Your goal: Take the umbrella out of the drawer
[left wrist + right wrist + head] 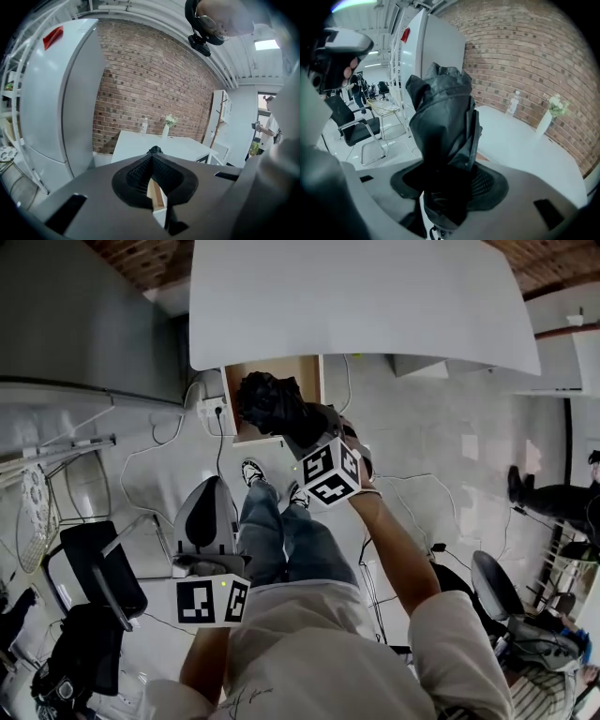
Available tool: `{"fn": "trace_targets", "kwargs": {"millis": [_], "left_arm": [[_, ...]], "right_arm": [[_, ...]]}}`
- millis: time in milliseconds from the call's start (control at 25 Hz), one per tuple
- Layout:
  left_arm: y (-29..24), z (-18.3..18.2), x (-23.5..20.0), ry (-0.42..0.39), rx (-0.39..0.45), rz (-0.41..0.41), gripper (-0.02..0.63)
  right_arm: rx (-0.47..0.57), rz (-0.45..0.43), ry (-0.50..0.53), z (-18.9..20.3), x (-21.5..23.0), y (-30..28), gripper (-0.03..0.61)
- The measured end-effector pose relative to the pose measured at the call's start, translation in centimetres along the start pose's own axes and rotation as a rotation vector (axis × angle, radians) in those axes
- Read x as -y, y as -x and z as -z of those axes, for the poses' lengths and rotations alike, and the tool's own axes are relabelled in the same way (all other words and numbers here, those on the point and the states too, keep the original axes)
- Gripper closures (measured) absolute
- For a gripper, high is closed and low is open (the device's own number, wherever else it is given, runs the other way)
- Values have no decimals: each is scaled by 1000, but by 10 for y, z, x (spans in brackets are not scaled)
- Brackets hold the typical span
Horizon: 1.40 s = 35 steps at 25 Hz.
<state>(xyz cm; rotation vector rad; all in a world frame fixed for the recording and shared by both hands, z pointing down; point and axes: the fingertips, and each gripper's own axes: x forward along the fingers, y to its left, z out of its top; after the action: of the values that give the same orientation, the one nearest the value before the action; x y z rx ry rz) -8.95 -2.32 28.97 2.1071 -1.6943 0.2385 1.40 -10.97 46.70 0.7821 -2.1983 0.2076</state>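
My right tongs are clamped on the folded black umbrella. The pads sit well apart around its bunched fabric near the lower end, and the rest of it stands up out of the grip. From the head view the umbrella shows in front of the open wooden drawer, which hangs just under the near edge of the white table. I cannot tell from there whether any part of it touches the drawer. The right tongs reach toward that drawer from below in the picture.

In the right gripper view the umbrella rises against the white refrigerator and the brick wall. The tabletop lies behind it, carrying a clear bottle and a white vase of flowers. A black office chair stands on the floor off to the left.

My left tongs are closed, tips meeting, with nothing gripped between them. They hang low beside my left knee, well apart from the drawer and the umbrella.
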Motion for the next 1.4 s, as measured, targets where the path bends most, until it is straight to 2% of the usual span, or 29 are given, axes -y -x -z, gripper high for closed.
{"fn": "trace_targets", "kwargs": {"millis": [800,1400], "left_arm": [[51,-32,39,-50,60,25,603],[83,-55,68,-72,160,70,603]], "right_arm": [[165,83,-132,-39,-4,150,333],[317,154,-201,-55,-5,242,333]]}}
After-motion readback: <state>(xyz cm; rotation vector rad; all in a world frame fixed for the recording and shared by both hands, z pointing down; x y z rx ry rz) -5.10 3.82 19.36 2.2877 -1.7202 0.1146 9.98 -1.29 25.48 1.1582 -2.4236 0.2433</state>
